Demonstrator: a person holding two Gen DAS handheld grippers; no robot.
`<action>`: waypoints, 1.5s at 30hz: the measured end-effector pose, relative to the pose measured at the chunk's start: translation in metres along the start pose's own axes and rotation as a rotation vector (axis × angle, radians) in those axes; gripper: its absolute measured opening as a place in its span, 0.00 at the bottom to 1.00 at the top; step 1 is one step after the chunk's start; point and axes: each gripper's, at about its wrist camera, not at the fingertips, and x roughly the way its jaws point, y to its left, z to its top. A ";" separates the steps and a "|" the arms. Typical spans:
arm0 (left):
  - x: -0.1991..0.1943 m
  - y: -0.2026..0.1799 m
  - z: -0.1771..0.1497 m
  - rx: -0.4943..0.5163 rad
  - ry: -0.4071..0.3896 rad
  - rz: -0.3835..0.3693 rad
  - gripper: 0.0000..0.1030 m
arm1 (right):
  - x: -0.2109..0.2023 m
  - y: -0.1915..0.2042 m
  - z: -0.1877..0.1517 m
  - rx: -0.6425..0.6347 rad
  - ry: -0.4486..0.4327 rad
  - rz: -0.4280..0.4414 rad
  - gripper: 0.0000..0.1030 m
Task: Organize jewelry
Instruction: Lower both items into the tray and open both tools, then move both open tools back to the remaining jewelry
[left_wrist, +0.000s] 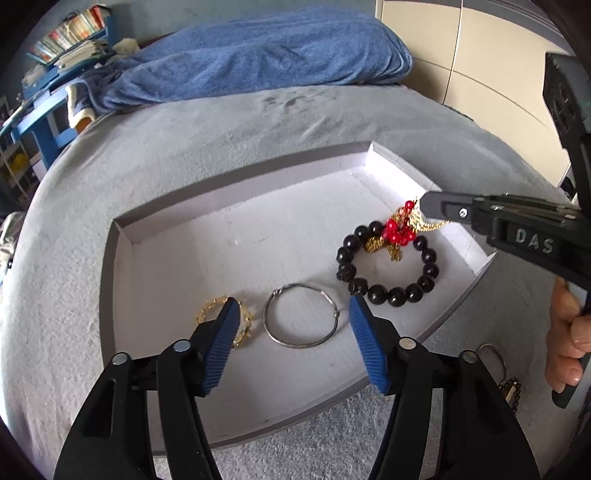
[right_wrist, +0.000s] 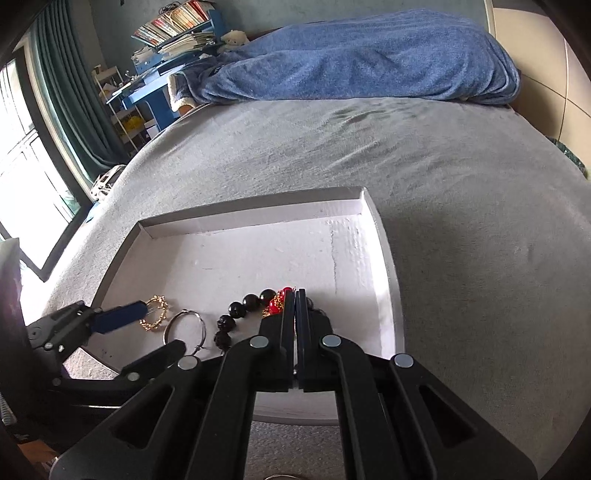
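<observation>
Left wrist view: left tongs spread wide over white tray on grey bed, nothing gripped, silver bangle lying flat between blue pads; gold bracelet beside it, partly hidden. Right tongs clamped on red-and-gold piece, hanging over black bead bracelet near tray's right wall

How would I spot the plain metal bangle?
Find the shallow white tray on the grey bed. Along its near edge, the silver bangle lies between a gold bracelet and a black bead bracelet. It alone is a thin, bare ring.
</observation>
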 end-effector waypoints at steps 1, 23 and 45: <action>-0.002 0.000 0.000 -0.001 -0.005 -0.002 0.65 | -0.001 0.000 0.001 0.001 -0.002 -0.002 0.01; -0.034 0.016 -0.004 -0.051 -0.087 0.041 0.87 | -0.035 -0.016 -0.004 0.018 -0.071 -0.018 0.47; -0.088 0.013 -0.058 -0.017 -0.103 0.049 0.89 | -0.093 -0.032 -0.049 0.029 -0.109 -0.035 0.60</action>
